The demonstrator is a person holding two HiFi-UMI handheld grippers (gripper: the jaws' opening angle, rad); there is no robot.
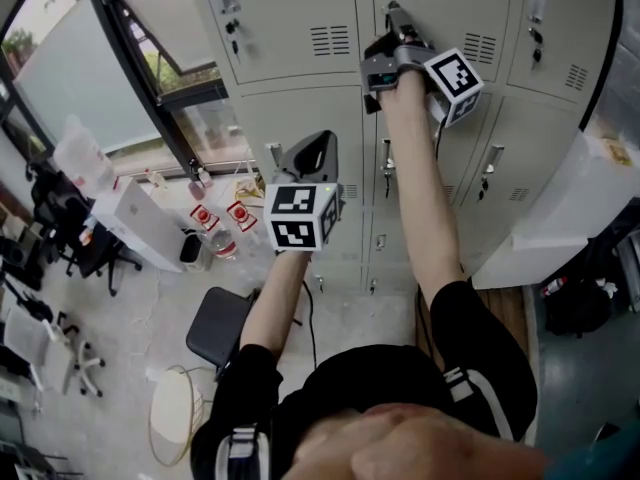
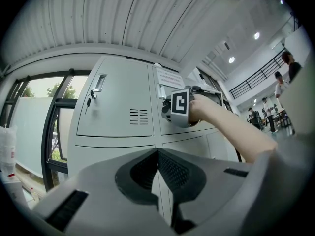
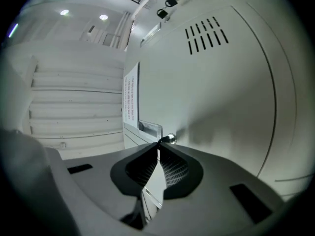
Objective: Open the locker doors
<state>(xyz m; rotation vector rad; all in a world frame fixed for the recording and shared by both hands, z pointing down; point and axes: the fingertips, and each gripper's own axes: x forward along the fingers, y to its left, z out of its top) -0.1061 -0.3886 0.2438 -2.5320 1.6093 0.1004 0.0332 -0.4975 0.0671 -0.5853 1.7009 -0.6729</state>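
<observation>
**Right tool on the key of an upper locker door**

Landmark: the bank of grey lockers (image 1: 300, 108). In the head view every door of the bank lies flush, none ajar.

Right tool (image 1: 394, 10): up at the left edge of an upper-row door (image 1: 450, 8) of the bank. In the right gripper view its jaws stand together at the tips, pinched on a small dark key (image 3: 163, 140). The key sticks out of a shiny lock barrel (image 3: 171, 138) in that door. A label holder (image 3: 150, 129) sits just beside the barrel, and a paper notice (image 3: 130, 102) lies beyond it. The vent slits (image 3: 206, 33) are farther along the same door.

Left tool (image 1: 322, 143): held off the bank, in front of the row under the keyed door, touching nothing. In the left gripper view its jaws are closed on each other with nothing between them, and it faces the bank.

Other notes:
- The next upper door to the left carries its own hanging key (image 1: 232, 30).
- A window (image 1: 120, 58) adjoins the bank's left end.
- A dark chair (image 1: 215, 328) stands on the floor (image 1: 130, 298) in front of the bank.
</observation>
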